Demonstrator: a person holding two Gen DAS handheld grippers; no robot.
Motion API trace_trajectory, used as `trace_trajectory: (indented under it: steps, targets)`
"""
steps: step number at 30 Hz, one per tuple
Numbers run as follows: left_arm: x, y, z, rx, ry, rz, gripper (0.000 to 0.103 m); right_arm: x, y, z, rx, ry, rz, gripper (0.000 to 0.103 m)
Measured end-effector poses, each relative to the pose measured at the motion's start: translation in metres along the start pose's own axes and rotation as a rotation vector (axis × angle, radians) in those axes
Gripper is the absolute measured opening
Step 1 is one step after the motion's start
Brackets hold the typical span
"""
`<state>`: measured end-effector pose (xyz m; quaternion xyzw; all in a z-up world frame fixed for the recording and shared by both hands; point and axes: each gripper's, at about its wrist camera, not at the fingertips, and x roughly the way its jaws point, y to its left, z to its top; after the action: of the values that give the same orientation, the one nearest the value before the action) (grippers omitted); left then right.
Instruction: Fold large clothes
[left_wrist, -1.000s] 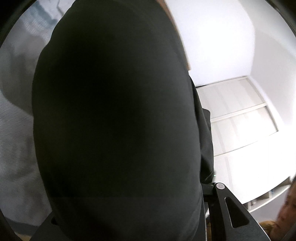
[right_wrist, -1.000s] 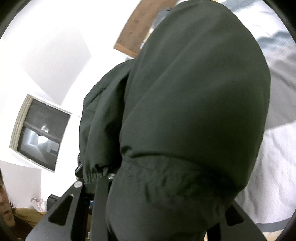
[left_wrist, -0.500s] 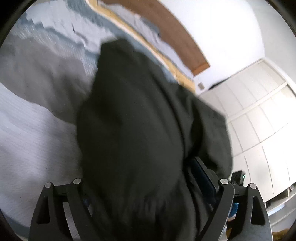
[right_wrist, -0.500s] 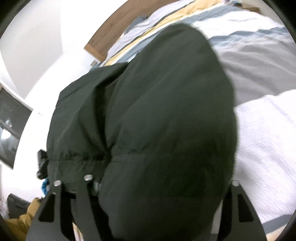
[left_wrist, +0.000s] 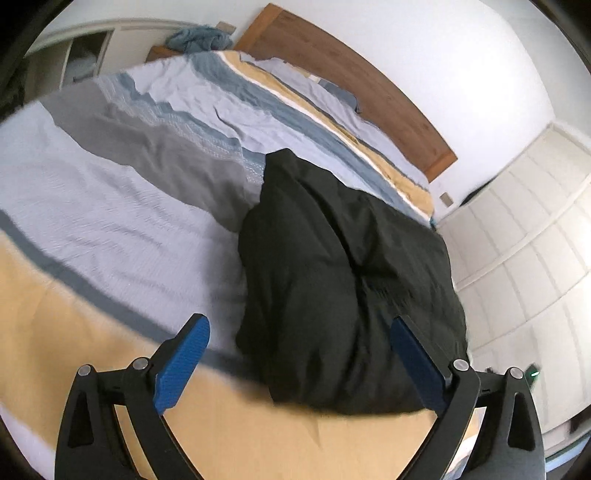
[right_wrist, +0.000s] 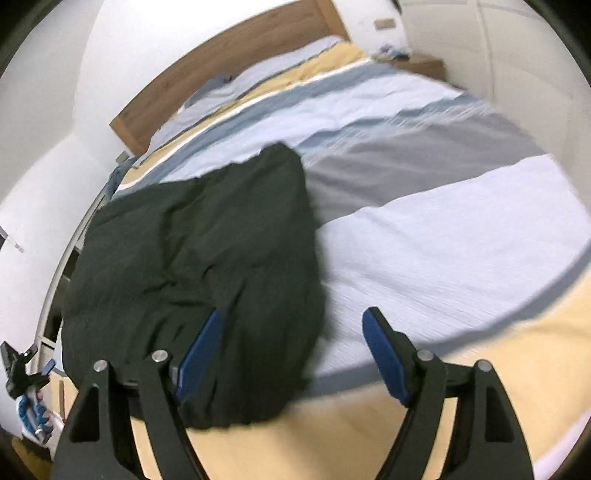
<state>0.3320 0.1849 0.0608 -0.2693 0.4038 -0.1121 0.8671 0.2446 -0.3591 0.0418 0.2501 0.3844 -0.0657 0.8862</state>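
Observation:
A dark green-black garment (left_wrist: 343, 280) lies bunched on the striped bed cover (left_wrist: 110, 206). My left gripper (left_wrist: 299, 358) is open, its blue pads wide apart; the garment's near edge lies between and beyond them, not gripped. In the right wrist view the same garment (right_wrist: 207, 266) lies at the left. My right gripper (right_wrist: 291, 354) is open; its left pad (right_wrist: 199, 354) is over the garment's edge and its right pad (right_wrist: 384, 358) is over the bare cover.
The bed has a wooden headboard (left_wrist: 351, 85) against a white wall. White wardrobe doors (left_wrist: 524, 236) stand to the right of the bed. A bedside table with blue cloth (left_wrist: 195, 40) is at the far corner. A device on a stand (right_wrist: 14, 365) stands beside the bed.
Both grippers held the garment up close to the cameras; now both are open and the garment has dropped onto the bed, with both cameras tilted down toward the bed.

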Motion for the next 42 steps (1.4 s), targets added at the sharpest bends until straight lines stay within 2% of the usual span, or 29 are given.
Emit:
trace_trajectory:
  steps: [4, 8, 14, 18, 22, 24, 32, 42]
  targets:
    - [-0.012, -0.030, -0.031, 0.085, -0.012, 0.052, 0.099, -0.047, 0.028, -0.031, -0.059, -0.009, -0.002, 0.078]
    - [-0.058, -0.071, -0.080, 0.179, -0.084, 0.102, 0.102, -0.100, 0.059, -0.071, -0.120, -0.038, -0.014, 0.078]
    - [-0.109, -0.118, -0.150, 0.319, -0.170, 0.188, 0.102, -0.141, 0.090, -0.131, -0.155, -0.086, -0.039, 0.078]
    - [-0.131, -0.135, -0.188, 0.360, -0.207, 0.216, 0.102, -0.169, 0.111, -0.173, -0.185, -0.132, -0.077, 0.078]
    - [-0.147, -0.148, -0.222, 0.430, -0.246, 0.291, 0.102, -0.184, 0.130, -0.206, -0.217, -0.180, -0.108, 0.078]
    - [-0.151, -0.152, -0.232, 0.453, -0.257, 0.311, 0.102, -0.193, 0.134, -0.221, -0.219, -0.207, -0.113, 0.078]
    - [-0.169, -0.167, -0.260, 0.497, -0.286, 0.295, 0.102, -0.212, 0.141, -0.261, -0.229, -0.252, -0.145, 0.078]
    - [-0.174, -0.178, -0.273, 0.528, -0.360, 0.344, 0.102, -0.227, 0.141, -0.270, -0.248, -0.336, -0.163, 0.078]
